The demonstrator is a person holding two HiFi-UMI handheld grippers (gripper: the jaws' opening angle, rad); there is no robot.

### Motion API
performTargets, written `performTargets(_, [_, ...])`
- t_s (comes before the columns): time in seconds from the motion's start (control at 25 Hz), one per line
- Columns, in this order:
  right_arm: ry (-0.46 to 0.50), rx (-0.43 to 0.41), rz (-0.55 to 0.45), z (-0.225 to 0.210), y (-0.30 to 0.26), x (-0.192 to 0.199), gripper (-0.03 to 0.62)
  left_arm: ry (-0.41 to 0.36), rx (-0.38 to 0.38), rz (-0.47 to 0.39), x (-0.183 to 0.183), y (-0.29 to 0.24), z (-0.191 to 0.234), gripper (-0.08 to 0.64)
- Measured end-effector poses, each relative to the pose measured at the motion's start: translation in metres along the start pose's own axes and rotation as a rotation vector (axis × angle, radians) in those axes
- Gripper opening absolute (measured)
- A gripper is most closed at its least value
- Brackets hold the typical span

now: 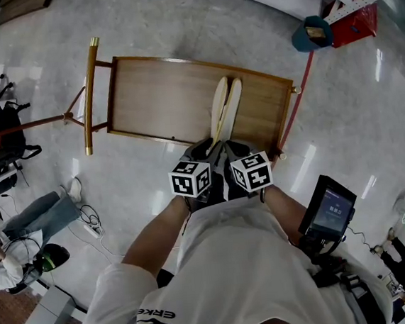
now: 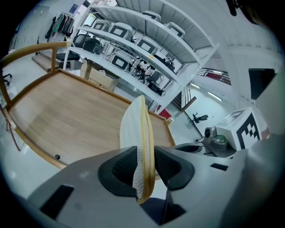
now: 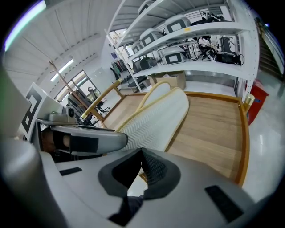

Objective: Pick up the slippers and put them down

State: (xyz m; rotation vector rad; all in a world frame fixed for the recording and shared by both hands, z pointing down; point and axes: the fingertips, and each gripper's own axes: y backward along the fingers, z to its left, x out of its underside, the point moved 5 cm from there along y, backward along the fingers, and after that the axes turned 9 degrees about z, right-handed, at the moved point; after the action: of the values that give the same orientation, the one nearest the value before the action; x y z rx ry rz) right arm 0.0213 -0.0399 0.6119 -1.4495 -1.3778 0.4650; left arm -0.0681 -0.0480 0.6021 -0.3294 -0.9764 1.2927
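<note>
Above a rimmed wooden table (image 1: pixel 153 98), the left gripper (image 2: pixel 144 167) pinches the left slipper (image 2: pixel 133 124) and the right gripper (image 3: pixel 140 167) pinches the right slipper (image 3: pixel 156 116), both on edge; probably mid-placement, so next lower and release.

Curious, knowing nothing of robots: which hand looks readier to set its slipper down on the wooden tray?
Left, probably. The left claw grips the left slipper squarely, on edge over the wooden tray; the right claw seems to pinch the right slipper only by its rim.
</note>
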Motion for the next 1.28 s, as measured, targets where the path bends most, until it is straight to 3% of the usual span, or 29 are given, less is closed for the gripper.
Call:
performTargets(0.2, [-0.006,0.011,-0.006,-0.005,0.001,0.001,0.003,0.023,-0.018,-0.018,-0.001,0.007,0.010,0.078])
performTargets(0.64, [-0.001,0.057,-0.051,-0.006,0.014,-0.003,0.003,0.025,-0.010,-0.083,-0.010,0.022,0.016,0.072])
performTargets(0.92, [0.017,0.121,-0.141,0.009,0.046,-0.011,0.003,-0.009,-0.005,-0.164,-0.018,0.053,0.010,0.072])
performTargets(1.28, [0.032,0.213,-0.322,0.064,0.100,-0.016,0.003,-0.062,0.032,-0.296,-0.017,0.120,0.002,0.072])
